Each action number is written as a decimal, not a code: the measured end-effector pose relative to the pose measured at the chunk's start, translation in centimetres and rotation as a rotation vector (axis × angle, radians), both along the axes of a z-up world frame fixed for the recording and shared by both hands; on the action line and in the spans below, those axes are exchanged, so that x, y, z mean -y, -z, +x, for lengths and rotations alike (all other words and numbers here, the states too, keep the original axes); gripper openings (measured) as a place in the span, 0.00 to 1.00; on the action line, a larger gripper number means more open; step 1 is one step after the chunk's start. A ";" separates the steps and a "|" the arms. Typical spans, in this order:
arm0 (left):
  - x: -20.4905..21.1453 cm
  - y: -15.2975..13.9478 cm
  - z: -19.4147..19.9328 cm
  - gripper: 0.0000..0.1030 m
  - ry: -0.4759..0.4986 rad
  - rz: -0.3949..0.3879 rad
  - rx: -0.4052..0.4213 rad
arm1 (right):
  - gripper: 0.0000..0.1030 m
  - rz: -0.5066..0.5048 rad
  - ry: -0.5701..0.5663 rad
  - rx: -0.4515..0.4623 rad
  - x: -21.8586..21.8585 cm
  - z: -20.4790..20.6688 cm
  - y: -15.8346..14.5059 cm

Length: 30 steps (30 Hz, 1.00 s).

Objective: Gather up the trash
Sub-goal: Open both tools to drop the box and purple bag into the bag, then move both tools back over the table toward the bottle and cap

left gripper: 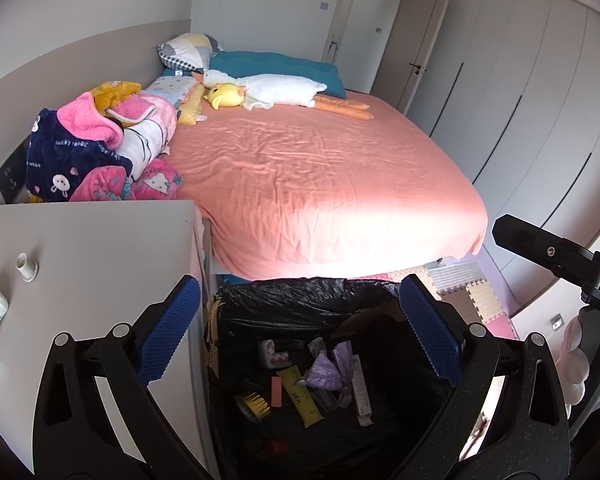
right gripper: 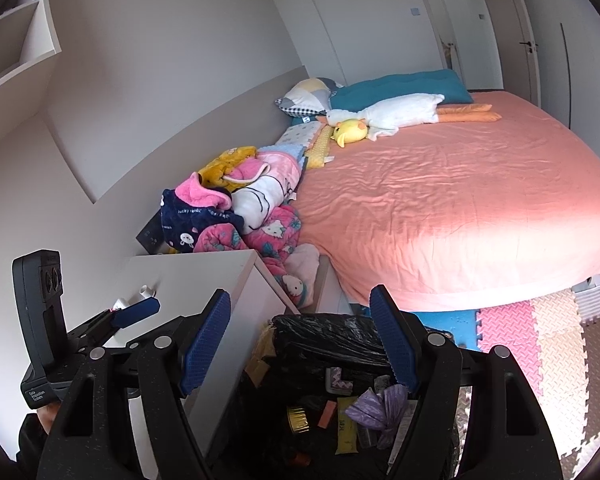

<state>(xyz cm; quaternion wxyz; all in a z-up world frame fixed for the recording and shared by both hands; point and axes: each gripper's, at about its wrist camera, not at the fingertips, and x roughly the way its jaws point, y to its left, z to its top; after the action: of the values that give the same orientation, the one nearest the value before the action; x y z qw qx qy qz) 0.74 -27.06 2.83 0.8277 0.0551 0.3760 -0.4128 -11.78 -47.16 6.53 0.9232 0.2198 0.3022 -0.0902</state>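
Trash sits in the black-lined bin [left gripper: 300, 320] at bottom centre of both views, wedged between a white nightstand [left gripper: 100, 248] and the salmon-sheeted bed [left gripper: 320, 168]. Both the left gripper [left gripper: 300, 332] and right gripper [right gripper: 300, 340] hang over it, spread wide, holding nothing. Foam floor mats [right gripper: 540, 336] fill the lower right. Two plush toys lie up by the pillows, a white goose [left gripper: 276, 90] and a yellow one [left gripper: 226, 95].

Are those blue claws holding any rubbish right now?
No. Both the left gripper and right gripper hang open and empty above the black-lined bin.
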 end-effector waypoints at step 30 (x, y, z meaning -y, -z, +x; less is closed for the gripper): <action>-5.9 0.1 1.7 0.94 -0.166 0.045 0.009 | 0.72 0.024 -0.198 -0.002 -4.9 6.1 0.2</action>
<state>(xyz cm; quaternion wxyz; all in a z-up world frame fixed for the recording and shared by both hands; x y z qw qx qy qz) 2.40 -21.15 2.72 0.8593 0.0442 0.3848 -0.3341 -5.64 -42.28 6.34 0.9246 0.2001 0.3242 0.0048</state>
